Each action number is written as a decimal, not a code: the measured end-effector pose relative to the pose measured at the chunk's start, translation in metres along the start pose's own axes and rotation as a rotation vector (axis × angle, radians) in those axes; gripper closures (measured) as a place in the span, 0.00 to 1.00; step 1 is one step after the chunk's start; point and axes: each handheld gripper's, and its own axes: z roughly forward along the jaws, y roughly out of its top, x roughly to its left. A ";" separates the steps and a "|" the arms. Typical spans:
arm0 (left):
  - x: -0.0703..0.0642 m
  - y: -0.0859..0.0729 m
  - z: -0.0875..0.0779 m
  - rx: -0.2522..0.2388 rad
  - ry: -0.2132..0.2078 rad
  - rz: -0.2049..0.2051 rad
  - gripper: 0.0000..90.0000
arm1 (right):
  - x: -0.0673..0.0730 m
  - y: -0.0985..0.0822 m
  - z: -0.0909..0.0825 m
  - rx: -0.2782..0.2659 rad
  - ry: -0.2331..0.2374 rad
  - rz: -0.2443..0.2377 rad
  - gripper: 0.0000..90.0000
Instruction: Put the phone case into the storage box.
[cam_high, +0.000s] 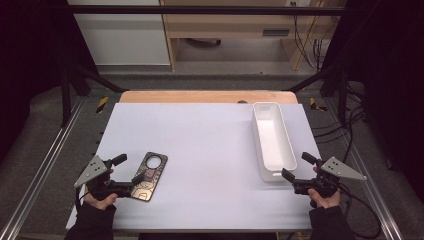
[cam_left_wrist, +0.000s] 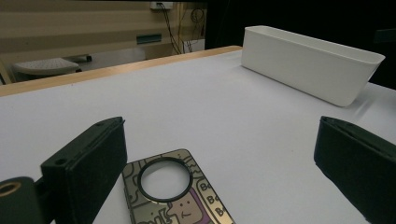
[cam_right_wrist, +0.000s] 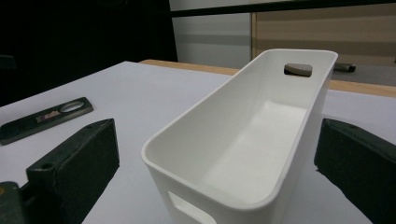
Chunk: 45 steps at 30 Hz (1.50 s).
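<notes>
A long white bin (cam_high: 272, 140) stood on the right side of the worktop (cam_high: 205, 150), its long axis running from the near edge away toward the far edge, slightly angled; it was upright, open-topped and empty, with a handle slot in each short end wall. A phone case (cam_high: 149, 176) with a round camera cut-out lay flat near the left front of the worktop, its long axis tilted a little to the right, cut-out end farther from the person.

The left hand-held gripper (cam_high: 127, 169) hovered low at the case's near left, jaws spread wide, the case's cut-out end lying between them in the left gripper view. The right hand-held gripper (cam_high: 298, 166) sat just beside the bin's near end, jaws likewise wide apart and straddling that end wall. Each was held by a hand (cam_high: 100, 199) in a dark sleeve, reaching in from the near edge.
</notes>
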 end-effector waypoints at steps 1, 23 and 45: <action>0.000 0.000 0.000 0.001 0.000 -0.001 0.02 | 0.000 0.000 0.000 0.001 0.002 -0.001 0.00; -0.004 0.006 0.007 0.056 0.008 0.004 0.02 | 0.000 0.000 0.000 0.008 0.004 -0.005 0.00; -0.001 0.002 0.029 0.231 0.069 -0.026 0.02 | 0.000 0.000 0.000 0.016 0.003 -0.004 0.00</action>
